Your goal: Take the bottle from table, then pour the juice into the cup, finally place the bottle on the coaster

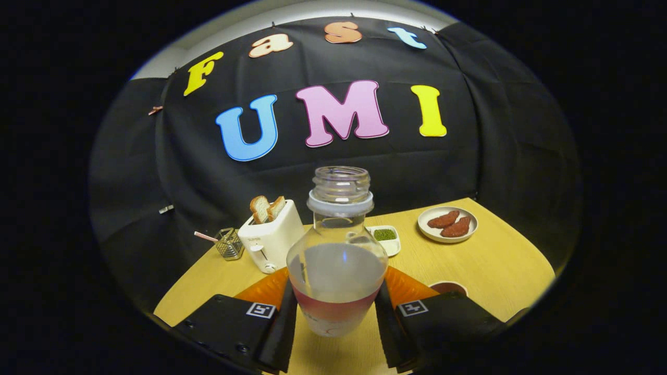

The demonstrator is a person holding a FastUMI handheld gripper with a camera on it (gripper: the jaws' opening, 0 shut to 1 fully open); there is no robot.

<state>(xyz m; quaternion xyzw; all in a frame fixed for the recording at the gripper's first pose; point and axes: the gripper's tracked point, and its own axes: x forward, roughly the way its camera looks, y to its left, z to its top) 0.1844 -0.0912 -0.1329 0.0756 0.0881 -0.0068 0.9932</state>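
A clear, uncapped plastic bottle [337, 260] stands upright between my fingers, with a low layer of reddish juice at its base. My gripper [336, 317] is shut on the bottle's lower body, the left finger [284, 325] and right finger [386, 325] pressing its two sides. The rim of a dark cup [448, 287] shows just right of the right finger, on the yellow table [495, 265]. Orange ribbed surfaces [404, 287] appear on both sides of the bottle behind the fingers; I cannot tell whether they belong to the gripper or lie on the table.
Beyond the bottle to the left, a white toaster [271, 239] holds two bread slices, with a small wire basket [229, 244] beside it. A small white dish of green powder [385, 237] and a plate with reddish-brown pieces [447, 224] sit further back right.
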